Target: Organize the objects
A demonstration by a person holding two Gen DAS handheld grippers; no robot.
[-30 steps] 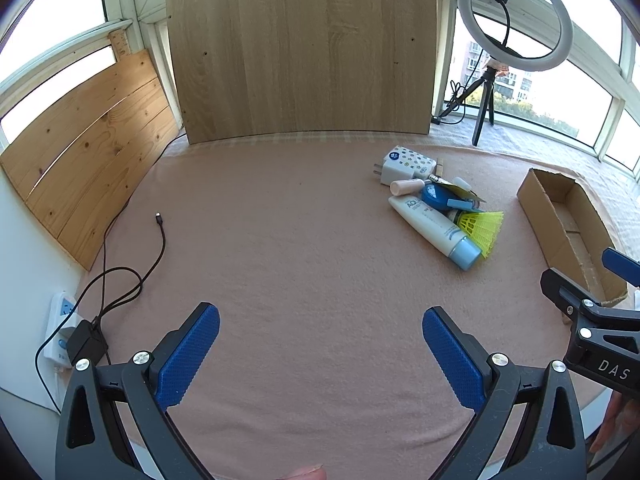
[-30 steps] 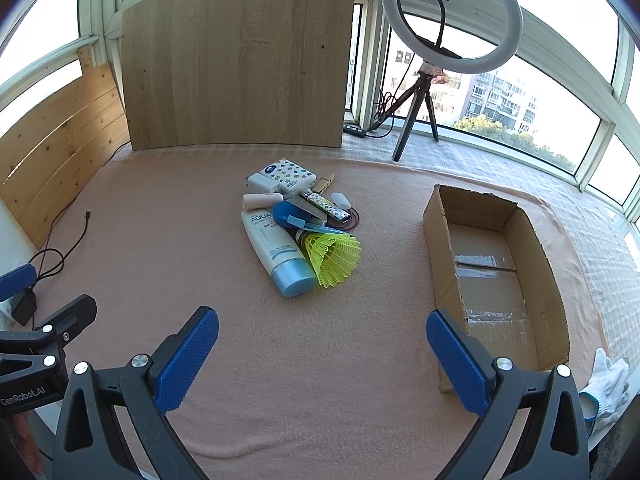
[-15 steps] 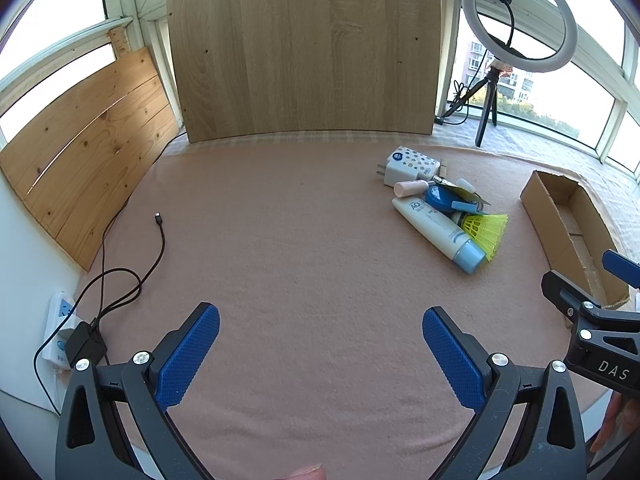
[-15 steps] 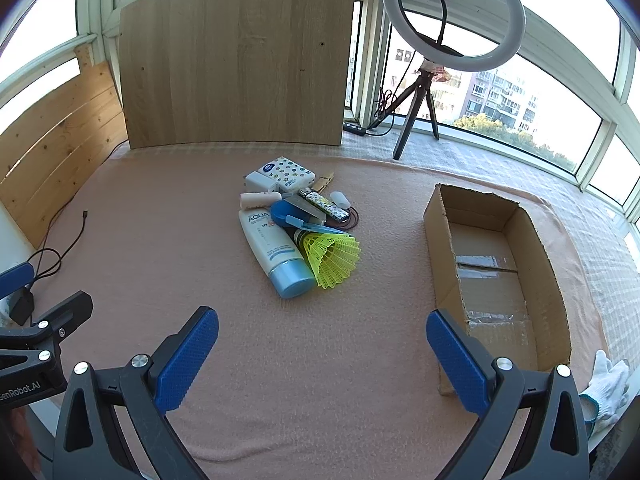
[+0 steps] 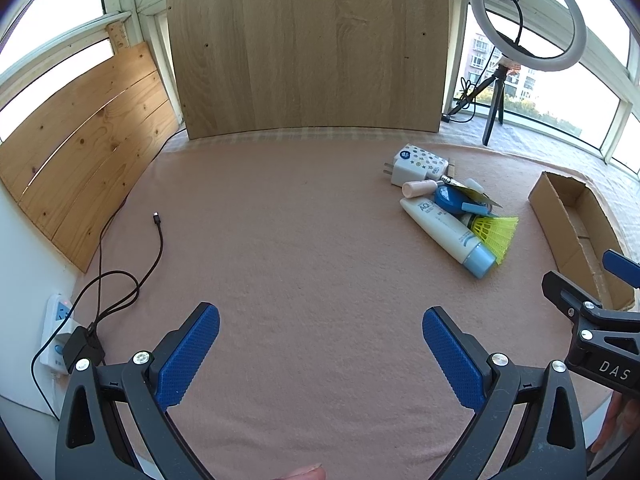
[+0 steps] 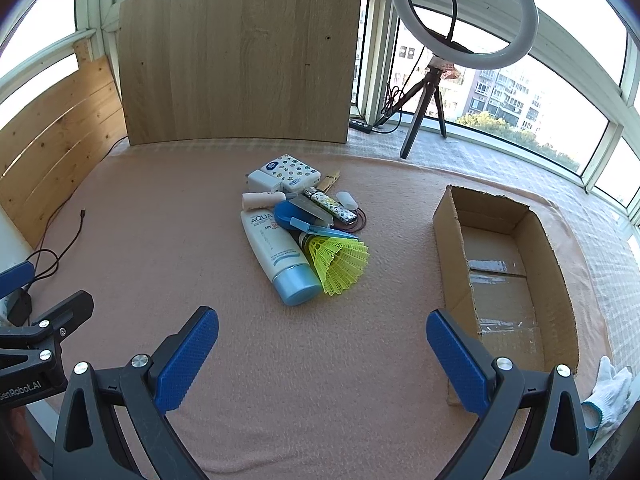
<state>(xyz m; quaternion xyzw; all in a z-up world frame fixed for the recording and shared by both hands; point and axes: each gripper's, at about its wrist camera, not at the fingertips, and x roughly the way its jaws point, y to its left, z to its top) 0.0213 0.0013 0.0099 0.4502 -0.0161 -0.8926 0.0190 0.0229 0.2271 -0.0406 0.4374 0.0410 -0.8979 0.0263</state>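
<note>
Grippers: two; the left gripper [image 5: 320,344] and the right gripper [image 6: 322,346] both have their blue padded jaws spread wide, with nothing between them, above the pink blanket [image 6: 160,208]
Pile of objects: one heap near the middle of the blanket, left of the box and apart from it
Tubes: one white sunscreen tube [image 6: 276,254] with a light blue cap, lying at the front of the heap
Shuttlecocks: one yellow shuttlecock [image 6: 340,260], touching the tube on its right side
Other pile items: one white tissue pack [image 6: 290,172] with printed dots, one white plug adapter [image 5: 398,172], one small pink roll [image 6: 260,199], one blue round case [image 6: 296,216], one patterned lighter [image 6: 330,204], one wooden clothespin [image 6: 330,180]
Containers: one open cardboard box [image 6: 444,232], lying flat on the blanket; inside only its taped bottom is visible
Writing: "AQUA" and "SPF" on the tube; "DAS" on the right gripper as the left camera shows it; "GenRobot.AI" on the left gripper as the right camera shows it
Background: one ring light [image 6: 464,12] on a tripod, one white glove [image 6: 610,392], one power strip [image 5: 56,332] with a black cable
</note>
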